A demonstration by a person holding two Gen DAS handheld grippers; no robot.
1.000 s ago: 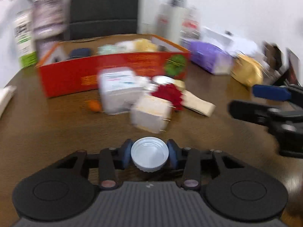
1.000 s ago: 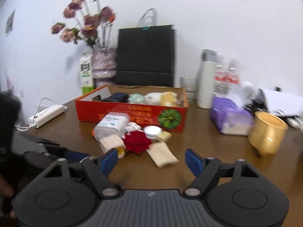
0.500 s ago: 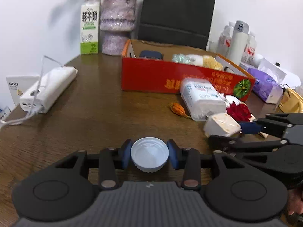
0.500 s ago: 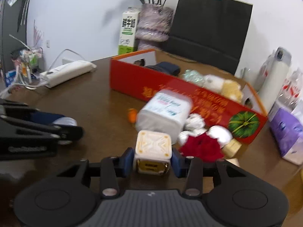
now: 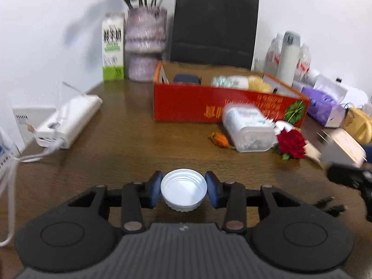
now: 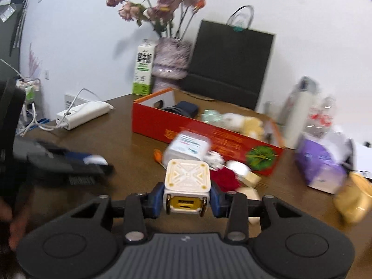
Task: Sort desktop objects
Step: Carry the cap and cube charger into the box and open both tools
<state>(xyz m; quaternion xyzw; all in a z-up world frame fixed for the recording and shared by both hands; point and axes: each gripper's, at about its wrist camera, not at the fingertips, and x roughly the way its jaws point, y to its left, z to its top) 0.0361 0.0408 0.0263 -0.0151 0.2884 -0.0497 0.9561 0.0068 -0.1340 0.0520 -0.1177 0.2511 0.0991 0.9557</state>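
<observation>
Both grippers were loaded. Left gripper (image 5: 183, 191) had a white bottle cap (image 5: 183, 190) pinched betw its blue pads, open side up, held above bare desk (image 5: 121, 139) on the near side. Right gripper (image 6: 187, 197) had its jaws closing in on a white-and-gold cube (image 6: 187, 184), pads against both side faces, gold port face toward the cam, cube lifted clear of the desk. Target by my read: the red box (image 5: 197, 103), open top, sitting toward the far edge w/ a dark item, a pale-green one and some fluffy bits already inside. Key relation: box lay straight ahead and slightly right of the left gripper, long axis running left-right across the desk and skewed, its right end nearer. From the right gripper the box was also ahead, w/ leftover clutter betw them: clear plastic tub (image 5: 247, 129), red rose (image 5: 291, 143), small orange thing (image 5: 219, 139), all just in front of the box's near wall. Right gripper looked nearer the box, prob drops first; either one needs to clear the near wall and that clutter. Cap is small and light, could bounce out if let go high. Frames were motion-blurred, so fine contact detail was iffy.
</observation>
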